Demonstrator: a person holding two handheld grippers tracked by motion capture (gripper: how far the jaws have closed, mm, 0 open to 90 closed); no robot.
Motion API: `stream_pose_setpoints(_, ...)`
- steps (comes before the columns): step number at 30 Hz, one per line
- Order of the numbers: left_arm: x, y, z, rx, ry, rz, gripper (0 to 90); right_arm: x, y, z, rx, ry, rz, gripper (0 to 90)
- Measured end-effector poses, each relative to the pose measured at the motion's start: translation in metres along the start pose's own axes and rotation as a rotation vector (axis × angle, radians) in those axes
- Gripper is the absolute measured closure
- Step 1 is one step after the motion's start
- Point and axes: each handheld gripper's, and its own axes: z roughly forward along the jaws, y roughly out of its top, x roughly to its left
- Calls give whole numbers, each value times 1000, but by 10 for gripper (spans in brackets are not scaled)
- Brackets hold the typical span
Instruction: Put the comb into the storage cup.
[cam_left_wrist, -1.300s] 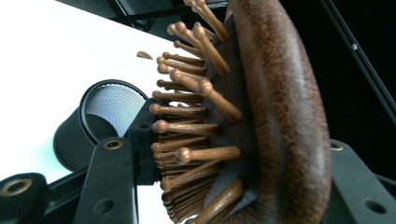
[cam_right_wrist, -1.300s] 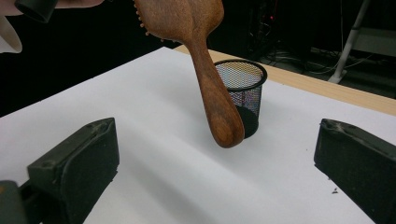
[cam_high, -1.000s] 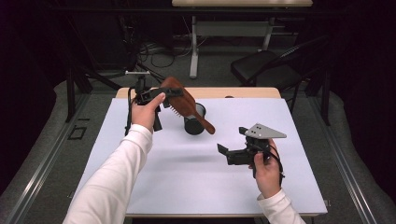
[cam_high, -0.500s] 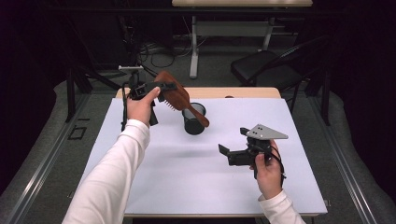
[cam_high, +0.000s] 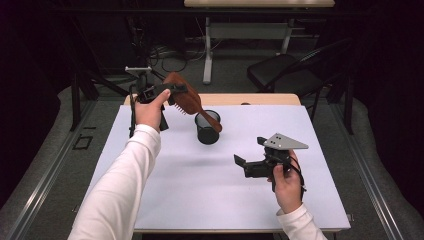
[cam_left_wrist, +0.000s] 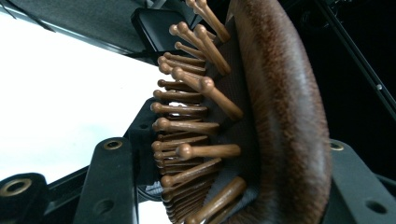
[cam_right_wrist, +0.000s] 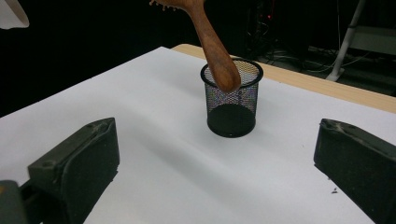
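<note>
At upper left of the high view, the left gripper (cam_high: 172, 91) has its jaws clamped on the head of a brown wooden hairbrush (cam_high: 187, 97), held tilted in the air above the white table (cam_high: 200, 190). Its gripper view shows the round-tipped wooden bristles (cam_left_wrist: 196, 126) pressed between the two black jaws. Just right of centre, the brush's handle (cam_right_wrist: 215, 46) slopes down to the rim of a black mesh cup (cam_right_wrist: 232, 100); the handle tip sits at the cup's mouth, and the cup's inside looks bare. At lower right, the right gripper (cam_high: 246, 162) hovers over the table with jaws spread wide, holding nothing.
</note>
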Motion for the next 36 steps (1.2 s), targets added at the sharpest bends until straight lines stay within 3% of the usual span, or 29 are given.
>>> stream_pose_setpoints(16, -10, 5, 6, -21, 14, 37, 473, -1, 0, 0, -3, 2, 3, 4)
stream_pose_setpoints(36, -4, 10, 8, -85, 39, 40, 473, -2, -2, -1, 4, 0, 12, 4)
